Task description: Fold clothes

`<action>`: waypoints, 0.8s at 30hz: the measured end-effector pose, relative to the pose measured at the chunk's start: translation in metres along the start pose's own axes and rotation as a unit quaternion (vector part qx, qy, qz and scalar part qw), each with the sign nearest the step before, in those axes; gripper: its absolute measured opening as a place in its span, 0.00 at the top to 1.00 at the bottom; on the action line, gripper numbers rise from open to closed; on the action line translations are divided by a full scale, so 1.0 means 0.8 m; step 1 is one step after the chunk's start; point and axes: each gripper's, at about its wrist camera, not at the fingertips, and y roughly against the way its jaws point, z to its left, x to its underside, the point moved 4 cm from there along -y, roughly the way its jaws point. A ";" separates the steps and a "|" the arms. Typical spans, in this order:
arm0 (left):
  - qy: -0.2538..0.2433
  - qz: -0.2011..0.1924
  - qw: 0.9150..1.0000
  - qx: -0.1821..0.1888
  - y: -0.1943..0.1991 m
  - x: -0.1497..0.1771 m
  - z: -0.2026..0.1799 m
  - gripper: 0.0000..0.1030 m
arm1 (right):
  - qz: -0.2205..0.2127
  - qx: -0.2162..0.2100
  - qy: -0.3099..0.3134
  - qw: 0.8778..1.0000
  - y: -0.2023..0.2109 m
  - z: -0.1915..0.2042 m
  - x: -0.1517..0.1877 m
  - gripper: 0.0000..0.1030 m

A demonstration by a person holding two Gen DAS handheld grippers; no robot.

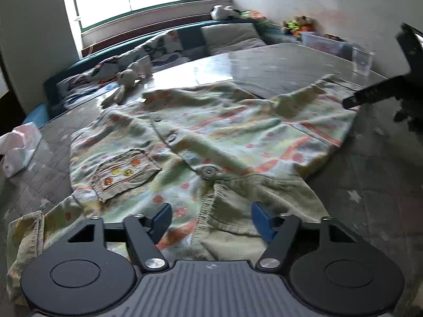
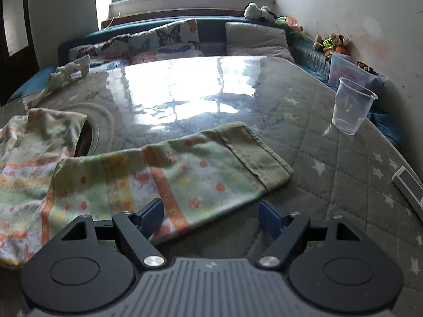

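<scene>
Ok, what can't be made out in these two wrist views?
- Near hem of the shirt: left wrist view, covered by the left gripper body.
- Right gripper: same view, cut off by the right edge, jaws unseen.
- Shirt's left half: right wrist view, cut off by the left edge.
- Shelf toys: too small.

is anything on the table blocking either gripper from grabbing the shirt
Nothing visible does. The left gripper hangs open right over the shirt near its collar, and the right gripper is open over the sleeve. The plastic cup stands well off to the side.
</scene>
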 end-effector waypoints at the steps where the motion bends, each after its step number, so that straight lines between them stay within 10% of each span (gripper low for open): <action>1: 0.001 0.002 1.000 0.008 0.001 0.001 0.001 0.36 | 0.003 -0.001 0.002 1.000 0.002 0.001 -0.002 0.24; 13: 0.030 0.016 0.998 0.050 0.007 0.000 0.029 0.33 | 0.012 -0.184 -0.002 0.983 -0.014 0.089 -0.080 0.33; 24: 0.090 -0.016 0.995 -0.032 0.018 -0.020 0.108 0.20 | 0.042 -0.234 0.039 0.971 -0.095 0.188 -0.127 0.35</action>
